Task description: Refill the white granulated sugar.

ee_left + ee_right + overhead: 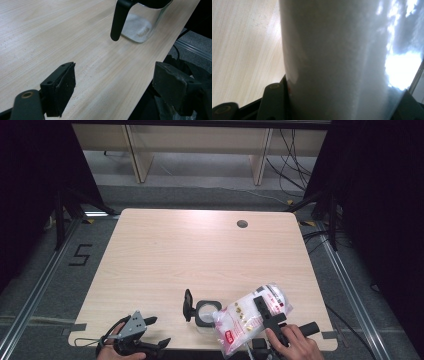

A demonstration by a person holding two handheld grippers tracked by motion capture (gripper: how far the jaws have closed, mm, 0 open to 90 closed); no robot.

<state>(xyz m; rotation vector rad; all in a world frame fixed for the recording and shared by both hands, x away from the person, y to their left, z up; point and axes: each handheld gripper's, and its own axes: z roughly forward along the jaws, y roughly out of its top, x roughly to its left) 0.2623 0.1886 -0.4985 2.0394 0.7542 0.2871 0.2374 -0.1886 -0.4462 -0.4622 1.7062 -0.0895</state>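
Lying at the near right of the worktop (200, 250), just right of a clear glass jug (207, 312) with a black handle (119, 20): a soft, translucent plastic bag (250, 317) of white powder. Being pinched across its middle by the right claw (267, 312), jaws pressing in from both sides in the right gripper view. Resting at the near left edge, spread wide and holding nothing: the left claw (145, 332). Looking light but floppy and slippery (probably sagging either side of the grip, contents shifting). Gripping near the sealed top likely steadier. Treating the jug as fragile, taking it by the handle.
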